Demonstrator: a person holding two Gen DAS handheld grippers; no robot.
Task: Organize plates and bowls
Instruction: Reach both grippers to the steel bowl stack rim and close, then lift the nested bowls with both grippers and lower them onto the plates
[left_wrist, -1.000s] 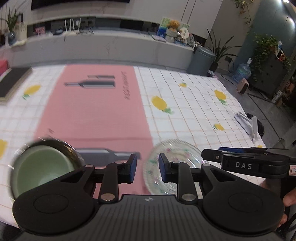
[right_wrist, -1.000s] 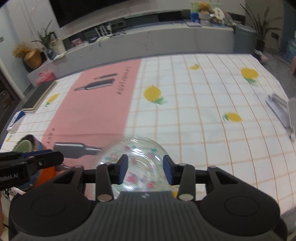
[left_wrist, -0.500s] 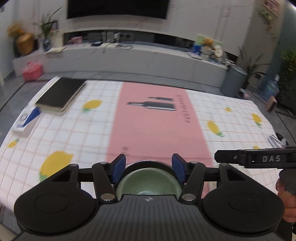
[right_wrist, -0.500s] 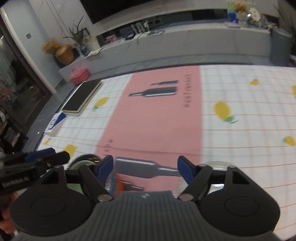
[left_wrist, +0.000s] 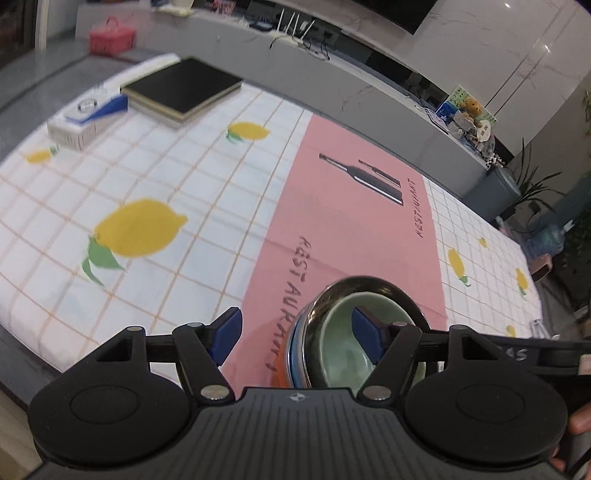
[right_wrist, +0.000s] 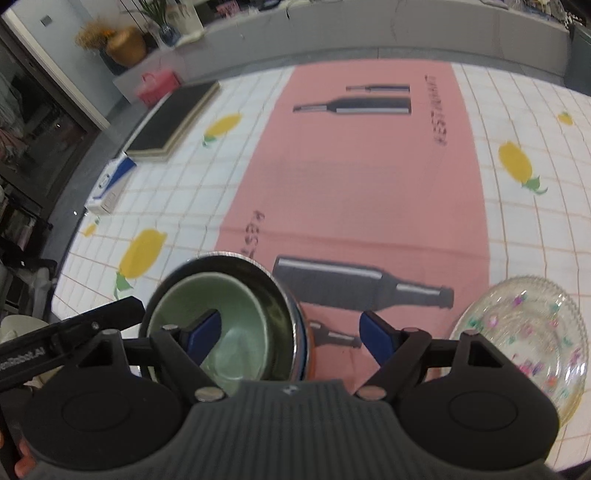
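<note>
Bowls (right_wrist: 236, 332): one nested stack near the table's (left_wrist: 184, 192) front edge; one glass plate (right_wrist: 524, 332) beside it. Left gripper (left_wrist: 295, 336) and right gripper (right_wrist: 291, 332) both spreading wide, jaws empty.

The pale green bowl (right_wrist: 236, 325) looks like glazed ceramic, smooth with a soft sheen. It sits in a dark bowl with a shiny metal rim (right_wrist: 280, 295), pretty reflective. The clear round plate with little coloured flowers (right_wrist: 532, 325) is glass or clear plastic, glossy, with a ribbed edge. The checked lemon-print cloth (left_wrist: 147, 184) on the worktop is matt, and so is the pink paper-looking mat (left_wrist: 354, 229), creased. The black book-like slab (left_wrist: 184, 86) has a dull cover.
</note>
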